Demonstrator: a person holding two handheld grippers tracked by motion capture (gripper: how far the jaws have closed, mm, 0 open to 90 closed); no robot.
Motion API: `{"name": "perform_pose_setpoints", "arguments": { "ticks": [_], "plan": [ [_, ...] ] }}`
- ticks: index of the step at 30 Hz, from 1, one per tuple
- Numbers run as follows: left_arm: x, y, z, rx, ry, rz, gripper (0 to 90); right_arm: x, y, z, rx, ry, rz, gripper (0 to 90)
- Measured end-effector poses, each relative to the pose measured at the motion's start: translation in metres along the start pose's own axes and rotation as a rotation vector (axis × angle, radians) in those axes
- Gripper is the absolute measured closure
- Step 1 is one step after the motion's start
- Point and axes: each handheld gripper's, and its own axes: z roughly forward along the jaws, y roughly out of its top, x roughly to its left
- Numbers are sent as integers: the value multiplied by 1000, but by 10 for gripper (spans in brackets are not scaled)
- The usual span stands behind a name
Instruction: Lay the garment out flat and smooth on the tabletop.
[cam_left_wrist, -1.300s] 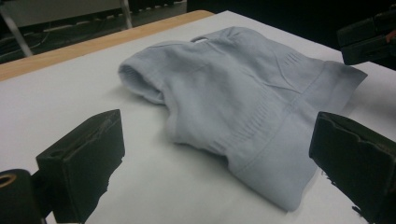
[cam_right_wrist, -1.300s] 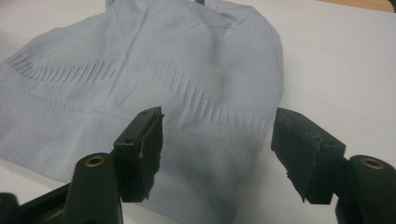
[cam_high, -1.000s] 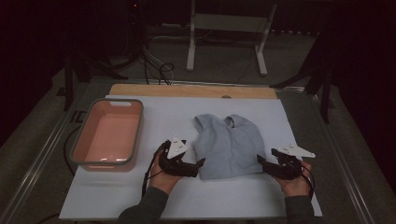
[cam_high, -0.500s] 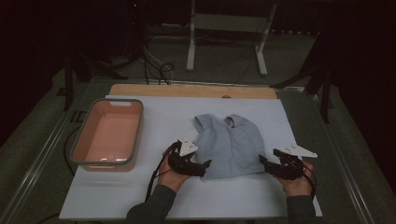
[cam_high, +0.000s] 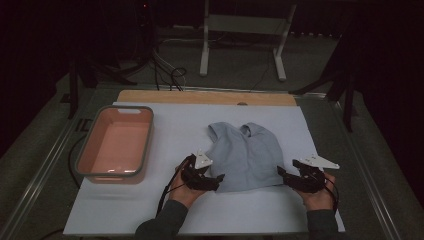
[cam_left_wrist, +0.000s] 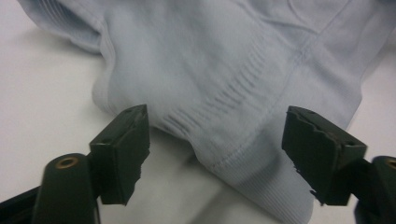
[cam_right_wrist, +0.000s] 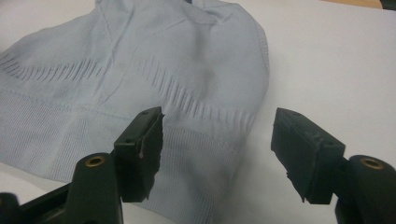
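A pale blue knitted top (cam_high: 245, 155) lies flat on the white mat (cam_high: 170, 130), collar away from me. My left gripper (cam_high: 219, 180) sits low at its lower left corner. In the left gripper view the ribbed hem (cam_left_wrist: 252, 168) lies between the black pads (cam_left_wrist: 126, 149); the jaws have just been closing, with gaps still on both sides. My right gripper (cam_high: 281, 173) rests at the lower right corner. In the right gripper view its jaws stand open around the hem's corner (cam_right_wrist: 201, 154), and the pads (cam_right_wrist: 303, 149) do not touch the cloth (cam_right_wrist: 140, 60).
A pink tub with a grey rim (cam_high: 114, 174) stands on the mat's left side. A wooden strip (cam_high: 200, 97) runs along the mat's far edge. Beyond the table are cables and a white stand (cam_high: 240, 30) on the dark floor.
My left gripper has moved right and down onto the top's lower left corner. The right gripper has kept still. The top has not shifted.
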Motion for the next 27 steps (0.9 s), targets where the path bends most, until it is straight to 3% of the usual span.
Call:
{"name": "perform_pose_setpoints", "arguments": {
  "ticks": [4, 5, 11, 17, 20, 25, 27],
  "plan": [
    [1, -3, 3, 24, -33, -5, 319, -1, 0, 0, -1, -1, 2, 343],
    [2, -3, 3, 49, -41, 18, 338, -1, 0, 0, -1, -1, 2, 343],
    [1, -3, 3, 59, -62, 14, 446, 0, 0, 1, 4, -2, -1, 343],
    [1, 1, -1, 52, -52, 33, 753, 1, -1, 2, 11, -5, -7, 346],
    [1, 4, -3, 41, -53, 31, 839, 1, -1, 2, 12, -1, -14, 349],
    [1, 9, -7, 28, -48, 39, 879, 2, -2, 4, 22, 10, -25, 362],
    [2, 11, -10, 9, -40, 24, 883, 2, -2, 4, 26, 13, -29, 369]
  ]
}}
